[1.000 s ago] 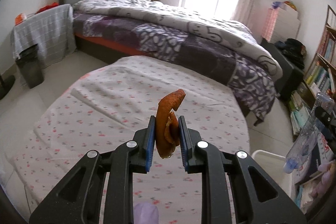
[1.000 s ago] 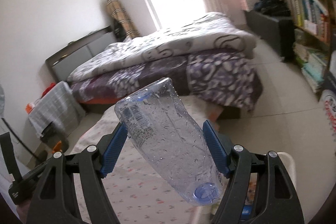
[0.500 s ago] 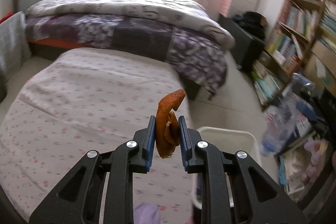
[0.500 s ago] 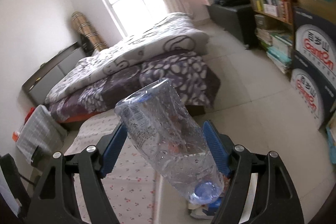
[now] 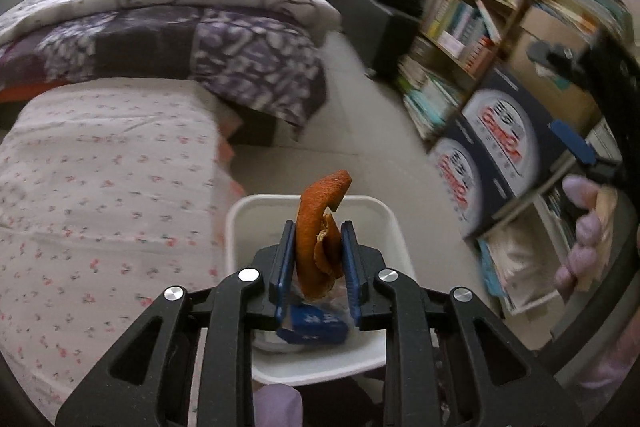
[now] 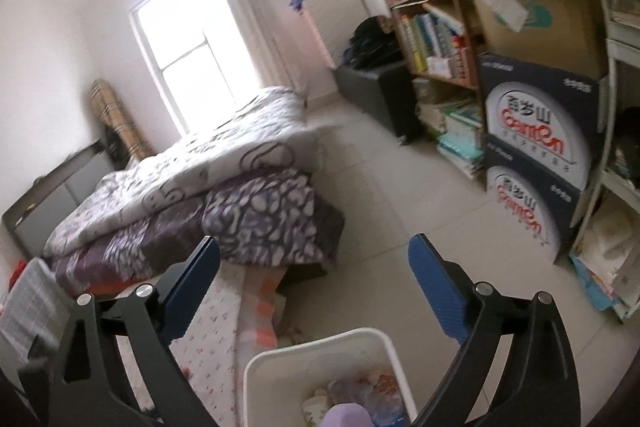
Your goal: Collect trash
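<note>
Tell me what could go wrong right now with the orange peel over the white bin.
The orange peel sits between the left gripper pads, whose jaws have just been opening. It leans against the left pad, so it may stick rather than drop. The white bin stands close beside the floral-sheeted mattress; a peel falling askew could land there. The right gripper, just opened and empty, hangs over the same bin and could bump the left.
</note>
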